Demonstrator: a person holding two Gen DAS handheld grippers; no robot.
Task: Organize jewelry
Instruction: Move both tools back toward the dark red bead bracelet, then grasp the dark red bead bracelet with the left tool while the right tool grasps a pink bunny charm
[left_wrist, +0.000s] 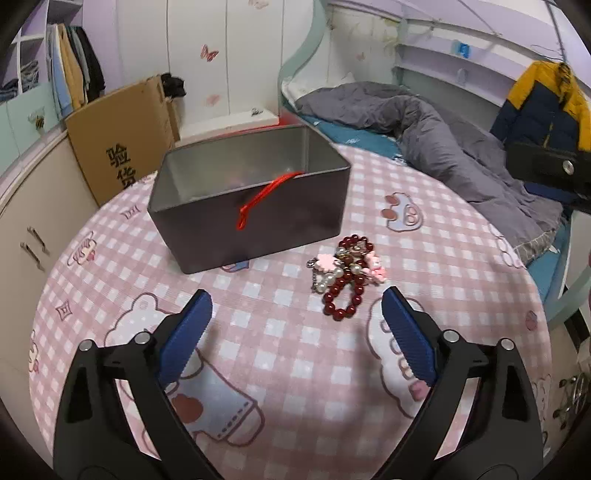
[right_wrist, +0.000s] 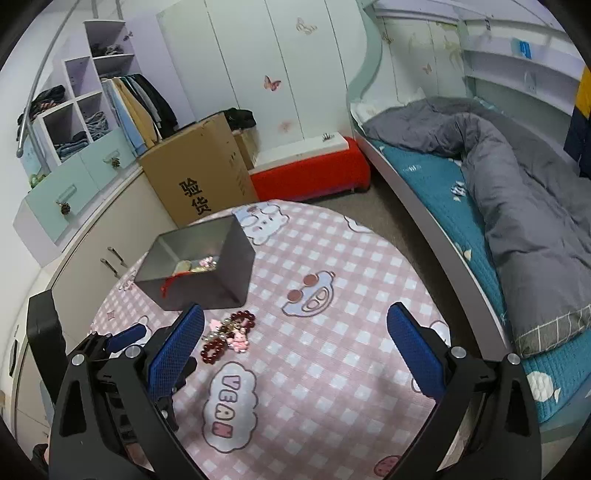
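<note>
Approach step: your left claw (left_wrist: 295, 314) and right claw (right_wrist: 295, 325) both gape, empty. Bead bracelets (left_wrist: 345, 275) lie mid-worktop (left_wrist: 280, 354), just beside the tin box (left_wrist: 247, 195). Next: straddle the pile, then clench

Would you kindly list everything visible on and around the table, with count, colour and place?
Tin box: one, grey, open, far side of table.
Red cord: one, draped over the box's near rim.
Bead bracelets with charms: one heap, dark red, pearl white, pink, on the cloth before the box.
Tablecloth: one, pink check.
Cardboard box: one, brown, behind table.
Quilt: one, grey, on the bed.
Jacket: one, yellow and navy, hanging.
Left gripper: open, empty, blue pads.
Right gripper: open, empty, blue pads.
</note>
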